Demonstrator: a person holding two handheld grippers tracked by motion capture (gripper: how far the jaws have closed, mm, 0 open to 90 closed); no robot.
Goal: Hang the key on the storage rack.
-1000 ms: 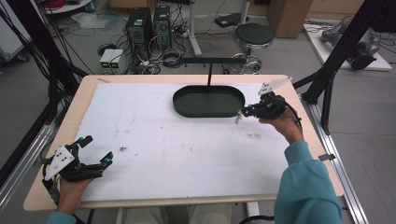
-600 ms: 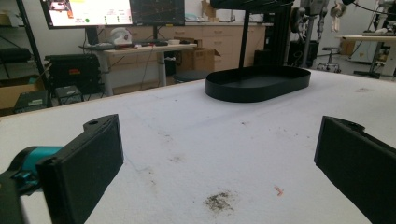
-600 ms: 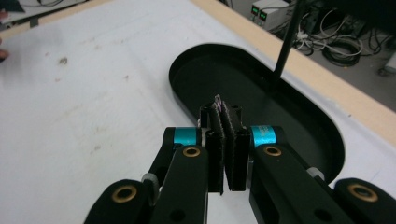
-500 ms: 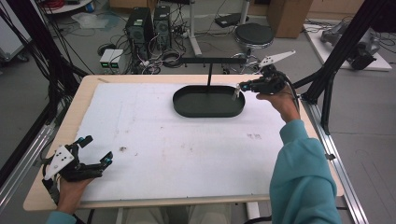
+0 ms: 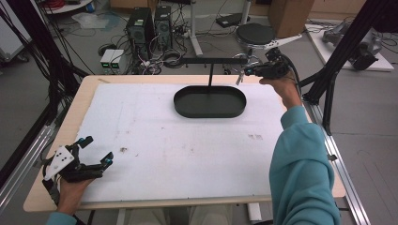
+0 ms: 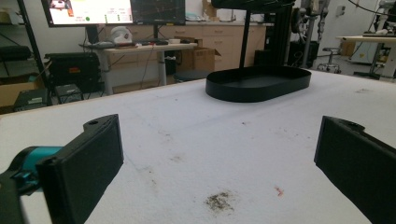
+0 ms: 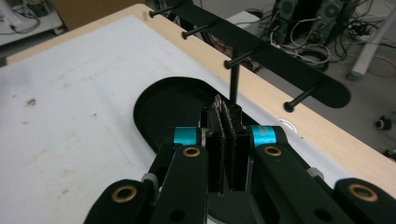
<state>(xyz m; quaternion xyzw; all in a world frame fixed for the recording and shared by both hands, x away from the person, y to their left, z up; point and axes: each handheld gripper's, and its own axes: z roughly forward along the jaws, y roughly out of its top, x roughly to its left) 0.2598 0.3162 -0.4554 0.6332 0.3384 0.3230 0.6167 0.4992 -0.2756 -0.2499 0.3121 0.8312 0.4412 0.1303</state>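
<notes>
Since a second ago the right gripper [image 5: 247, 71] has lifted off the tray's 3 o'clock rim and gone up and back. It now sits at about 1 o'clock of the tray [image 5: 183, 110], level with the right end of the rack's bar [image 5: 211, 60]. The jaws are pressed together on a small thin pale dangling thing [image 5: 239, 78], too small to name. In the right gripper view a sliver of it shows at the pad tips [image 7: 218, 100].

My read is pick done, carry under way, and next comes hanging it on a peg [image 7: 236, 60].

The left gripper [image 5: 97, 149] hasn't moved. It rests at the table's 7 o'clock corner with its jaws wide apart and nothing between them.

- Tray: matte black oval with a low rim, looks like metal, nothing in it.
- Rack: thin black post and flat bar with short round-tipped pegs.
- Table: pale wood under a white mat [image 5: 187, 154] that is fuzzy and speckled with dirt.
</notes>
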